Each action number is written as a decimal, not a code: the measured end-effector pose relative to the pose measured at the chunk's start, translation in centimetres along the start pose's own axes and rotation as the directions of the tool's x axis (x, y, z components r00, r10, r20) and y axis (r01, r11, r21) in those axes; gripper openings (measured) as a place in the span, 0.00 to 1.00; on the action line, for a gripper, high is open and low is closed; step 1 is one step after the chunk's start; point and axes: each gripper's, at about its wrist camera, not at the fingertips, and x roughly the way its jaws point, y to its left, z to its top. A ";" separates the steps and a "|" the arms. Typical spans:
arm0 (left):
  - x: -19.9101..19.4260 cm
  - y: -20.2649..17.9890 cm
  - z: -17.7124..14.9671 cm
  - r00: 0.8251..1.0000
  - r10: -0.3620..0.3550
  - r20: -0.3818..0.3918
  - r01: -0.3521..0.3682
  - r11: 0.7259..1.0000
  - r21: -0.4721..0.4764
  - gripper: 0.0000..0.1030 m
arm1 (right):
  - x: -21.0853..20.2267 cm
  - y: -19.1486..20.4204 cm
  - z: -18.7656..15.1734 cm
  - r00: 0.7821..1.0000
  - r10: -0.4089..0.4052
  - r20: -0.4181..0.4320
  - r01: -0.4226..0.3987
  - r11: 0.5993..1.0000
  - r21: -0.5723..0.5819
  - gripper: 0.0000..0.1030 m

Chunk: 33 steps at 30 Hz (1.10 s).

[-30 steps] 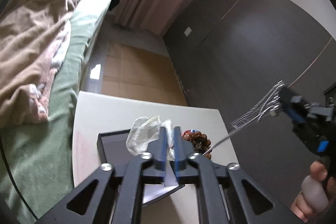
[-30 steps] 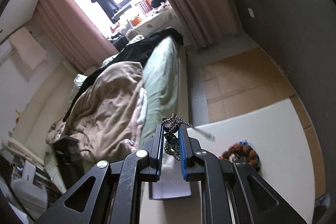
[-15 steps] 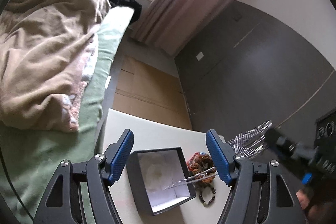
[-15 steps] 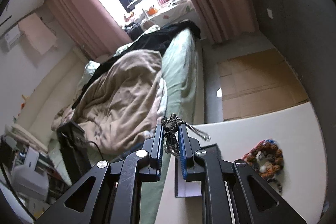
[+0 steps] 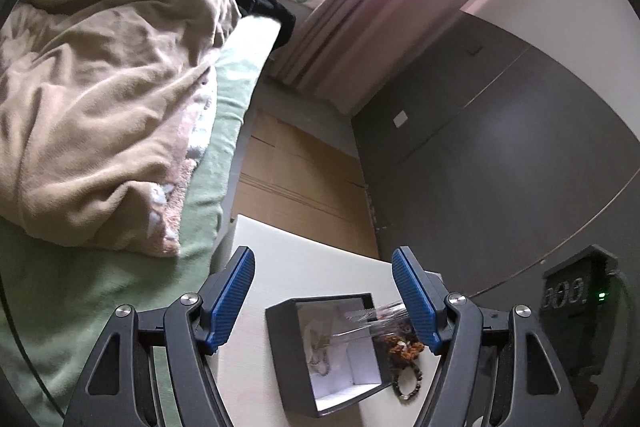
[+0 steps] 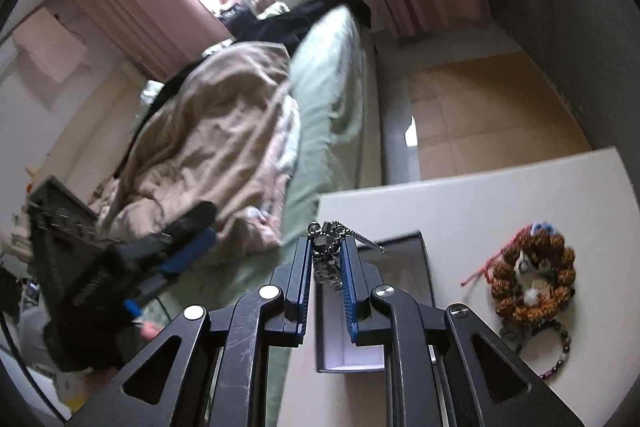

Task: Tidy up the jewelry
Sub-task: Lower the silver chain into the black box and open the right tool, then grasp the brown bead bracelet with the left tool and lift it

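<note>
Fingers [image 6: 347, 291] on my right gripper [image 6: 325, 283] pinch a silver metal chain necklace [image 6: 326, 239] above the table.

I judge it's headed for the open dark square box [image 5: 288, 347], white-lined, below; my left gripper [image 5: 323, 301] hangs spread and empty. Only the right view shows the brown beaded bracelet pile [image 6: 532, 279] whole, beside the box on the white table [image 6: 500, 195].

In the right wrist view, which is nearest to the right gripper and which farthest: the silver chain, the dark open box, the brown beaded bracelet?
1. Silver chain, pinched between the right gripper's fingers.
2. Dark open box, just beyond and below the fingertips.
3. Brown beaded bracelet, further right on the white table.
</note>
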 end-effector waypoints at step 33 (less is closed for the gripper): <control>8.0 -12.3 -8.4 0.981 0.046 -0.190 0.019 0.945 0.326 0.70 | -9.0 -17.2 -6.1 0.991 -0.123 0.048 0.098 0.932 0.349 0.94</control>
